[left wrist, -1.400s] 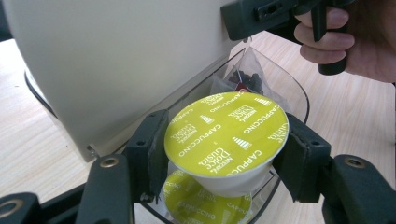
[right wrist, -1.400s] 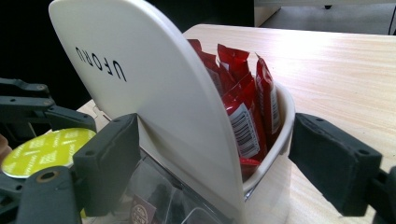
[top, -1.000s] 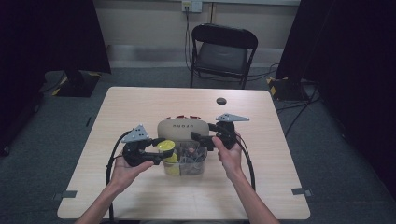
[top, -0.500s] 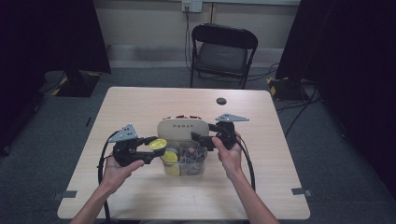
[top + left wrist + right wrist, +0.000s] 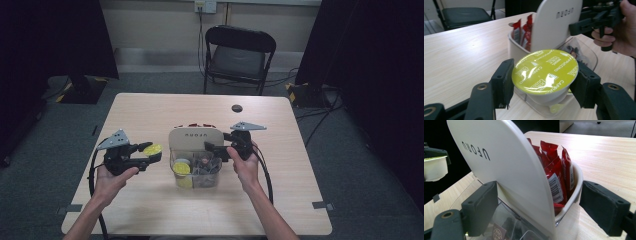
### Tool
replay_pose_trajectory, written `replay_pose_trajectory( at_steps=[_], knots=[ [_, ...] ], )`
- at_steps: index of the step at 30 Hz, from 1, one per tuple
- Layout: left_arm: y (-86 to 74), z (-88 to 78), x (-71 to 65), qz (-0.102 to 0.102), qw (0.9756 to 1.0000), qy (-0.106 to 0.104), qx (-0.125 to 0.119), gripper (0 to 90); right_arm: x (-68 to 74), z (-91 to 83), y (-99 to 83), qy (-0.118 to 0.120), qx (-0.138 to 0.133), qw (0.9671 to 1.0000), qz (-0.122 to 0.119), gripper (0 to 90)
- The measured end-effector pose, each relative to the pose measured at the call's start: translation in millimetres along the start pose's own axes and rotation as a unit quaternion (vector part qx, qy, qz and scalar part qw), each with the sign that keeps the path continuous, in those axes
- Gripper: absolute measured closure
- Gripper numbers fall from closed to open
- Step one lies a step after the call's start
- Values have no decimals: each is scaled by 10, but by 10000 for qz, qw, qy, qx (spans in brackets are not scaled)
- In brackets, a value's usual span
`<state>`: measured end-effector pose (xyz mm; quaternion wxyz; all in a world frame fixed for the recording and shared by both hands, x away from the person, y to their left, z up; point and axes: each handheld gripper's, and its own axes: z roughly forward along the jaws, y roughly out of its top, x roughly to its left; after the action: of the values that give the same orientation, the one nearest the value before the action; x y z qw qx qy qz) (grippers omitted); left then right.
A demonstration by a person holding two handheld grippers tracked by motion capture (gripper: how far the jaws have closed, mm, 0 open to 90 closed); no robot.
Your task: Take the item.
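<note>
A white capsule with a yellow-green "Cappuccino" foil lid (image 5: 545,67) is clamped between the jaws of my left gripper (image 5: 544,81). That gripper (image 5: 152,152) hovers over the table left of the box, and the capsule (image 5: 152,149) is clear of it. The box has a clear front tub (image 5: 196,175) holding another yellow capsule (image 5: 181,167) and dark items. Its cream lid (image 5: 499,170) marked "UFORU" stands upright. Red sachets (image 5: 554,170) fill the back part. My right gripper (image 5: 536,205) straddles the lid and back rim. Its left jaw rests against the lid, its right jaw stands apart.
A small black round object (image 5: 237,108) lies near the table's far edge. A black folding chair (image 5: 240,55) stands behind the table. Cables trail from both grippers toward the front edge. Bare tabletop (image 5: 135,115) spreads left and right of the box.
My left gripper has drawn back leftward from the tub, carrying the yellow-lidded capsule out with it. The right gripper has stayed at the lid.
</note>
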<state>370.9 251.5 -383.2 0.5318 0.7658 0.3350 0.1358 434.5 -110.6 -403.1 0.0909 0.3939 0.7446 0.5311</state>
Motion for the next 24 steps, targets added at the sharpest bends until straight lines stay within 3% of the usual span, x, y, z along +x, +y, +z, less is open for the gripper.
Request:
replay_pose_trajectory(
  at_steps=[16, 22, 24],
  knots=[
    [-83, -115, 259, -249, 9990, 353, 98, 409, -2, 1, 0, -4, 17, 10000, 5, 146],
    [-147, -131, 355, -333, 9975, 605, 135, 409, -2, 3, 0, -7, 40, 10000, 23, 146],
    [-188, -107, 373, -299, 9968, 694, 251, 409, -1, 4, 2, -10, 46, 10000, 21, 146]
  ],
)
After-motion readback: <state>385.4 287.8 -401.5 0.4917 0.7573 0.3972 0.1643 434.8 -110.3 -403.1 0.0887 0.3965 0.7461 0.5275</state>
